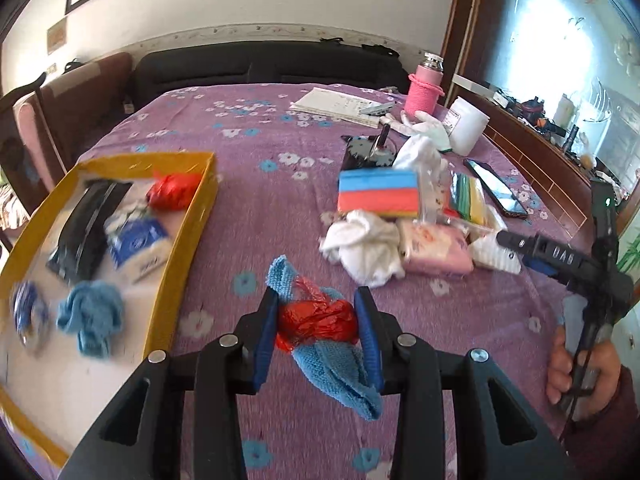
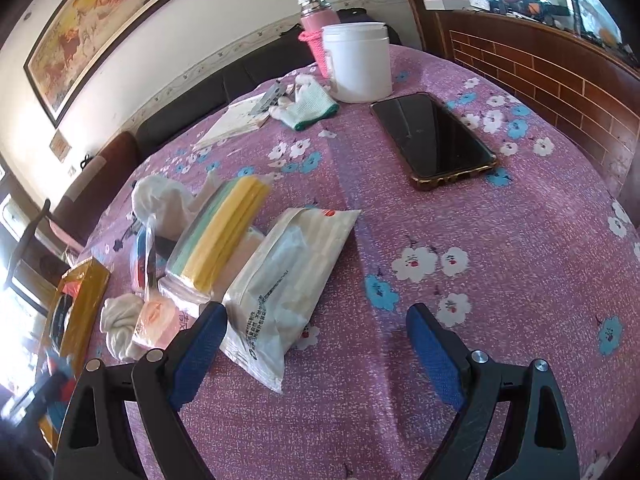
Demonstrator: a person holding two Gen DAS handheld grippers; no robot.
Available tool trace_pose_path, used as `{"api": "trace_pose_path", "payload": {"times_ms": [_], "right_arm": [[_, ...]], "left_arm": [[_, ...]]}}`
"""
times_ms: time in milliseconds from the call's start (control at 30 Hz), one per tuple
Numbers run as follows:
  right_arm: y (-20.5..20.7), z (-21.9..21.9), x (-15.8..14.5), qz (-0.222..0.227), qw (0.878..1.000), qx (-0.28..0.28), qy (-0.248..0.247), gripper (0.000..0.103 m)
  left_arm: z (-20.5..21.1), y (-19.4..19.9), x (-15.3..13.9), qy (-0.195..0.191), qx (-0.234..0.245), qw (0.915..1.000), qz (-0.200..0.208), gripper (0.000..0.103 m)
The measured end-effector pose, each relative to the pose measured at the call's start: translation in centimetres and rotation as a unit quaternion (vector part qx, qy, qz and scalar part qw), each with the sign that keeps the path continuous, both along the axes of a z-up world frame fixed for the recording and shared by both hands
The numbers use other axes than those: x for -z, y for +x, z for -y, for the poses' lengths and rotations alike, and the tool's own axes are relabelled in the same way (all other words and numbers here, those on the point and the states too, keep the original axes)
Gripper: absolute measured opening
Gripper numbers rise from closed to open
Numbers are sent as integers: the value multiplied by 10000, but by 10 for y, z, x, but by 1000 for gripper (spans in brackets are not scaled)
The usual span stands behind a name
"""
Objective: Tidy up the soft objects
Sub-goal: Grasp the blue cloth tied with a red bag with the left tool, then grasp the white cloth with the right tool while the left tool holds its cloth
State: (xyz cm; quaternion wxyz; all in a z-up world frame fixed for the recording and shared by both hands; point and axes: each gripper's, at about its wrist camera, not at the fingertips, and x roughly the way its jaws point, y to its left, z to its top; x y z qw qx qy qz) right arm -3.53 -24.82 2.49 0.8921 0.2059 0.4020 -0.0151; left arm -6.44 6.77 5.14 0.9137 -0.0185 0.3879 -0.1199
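1. Our left gripper (image 1: 316,334) was clamped on a red plastic wad (image 1: 318,322) w/ blue cloth (image 1: 338,376), above table (image 1: 256,200), beside the yellow box (image 1: 180,236).
2. Our right gripper (image 2: 314,354) was spread apart, empty, nr the white tissue pack (image 2: 280,280).

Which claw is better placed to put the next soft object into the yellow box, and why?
Left. The left claw already grips the red bag, with the yellow box just beside it. The right claw is open, holding nothing.
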Motion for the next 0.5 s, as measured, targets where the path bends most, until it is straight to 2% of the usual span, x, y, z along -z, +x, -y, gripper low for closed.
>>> {"api": "trace_pose_path", "payload": {"times_ms": [200, 367, 500], "right_arm": [[-17, 21, -6, 225, 9984, 430, 295, 93], [-33, 2, -25, 341, 9993, 32, 155, 93], [-29, -31, -43, 364, 9974, -614, 53, 93]], "left_arm": [[-6, -4, 22, -135, -52, 9996, -250, 36], [-10, 0, 36, -265, -14, 9984, -508, 45], [-17, 4, 41, -523, -25, 9965, -655, 50]]}}
